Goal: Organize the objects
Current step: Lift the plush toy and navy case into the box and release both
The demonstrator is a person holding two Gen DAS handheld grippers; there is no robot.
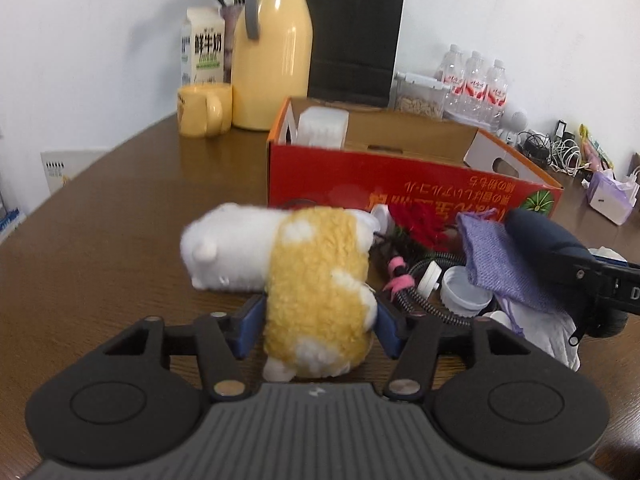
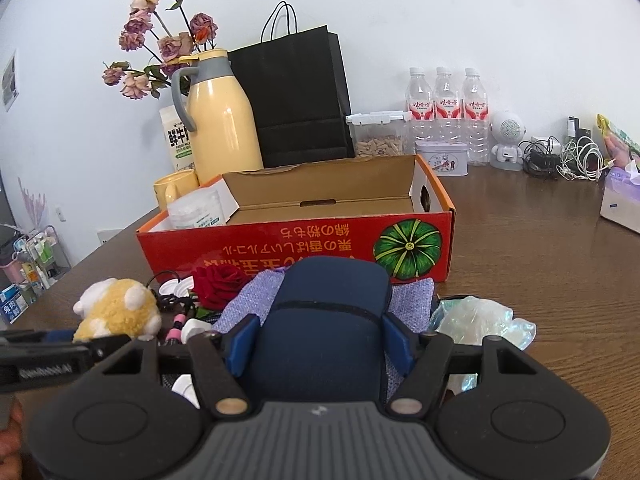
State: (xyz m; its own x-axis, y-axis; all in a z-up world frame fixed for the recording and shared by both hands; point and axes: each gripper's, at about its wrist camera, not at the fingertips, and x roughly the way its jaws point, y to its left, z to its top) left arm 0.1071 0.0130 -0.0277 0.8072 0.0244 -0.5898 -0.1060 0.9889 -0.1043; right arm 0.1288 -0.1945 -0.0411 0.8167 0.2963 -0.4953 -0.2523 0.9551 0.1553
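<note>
My left gripper [image 1: 318, 326] is shut on a yellow and white plush toy [image 1: 316, 280], held just above the brown table in front of the red cardboard box [image 1: 400, 180]. The toy also shows at the left in the right wrist view [image 2: 118, 308]. My right gripper [image 2: 320, 344] is shut on a dark blue zip case [image 2: 328, 320], held over a purple knitted cloth [image 2: 256, 300]. The case appears at the right in the left wrist view [image 1: 548, 248]. The open red box [image 2: 300, 240] holds a white tub [image 2: 196, 210] in its left end.
A pile lies before the box: a red rose [image 2: 218, 284], white caps [image 1: 466, 290], a coiled cable [image 1: 424, 304], a crinkled plastic bag [image 2: 480, 320]. Behind stand a yellow jug [image 2: 220, 120], yellow mug [image 1: 204, 110], milk carton [image 1: 204, 50], black paper bag [image 2: 296, 92], water bottles [image 2: 448, 108], tissue box [image 2: 624, 204].
</note>
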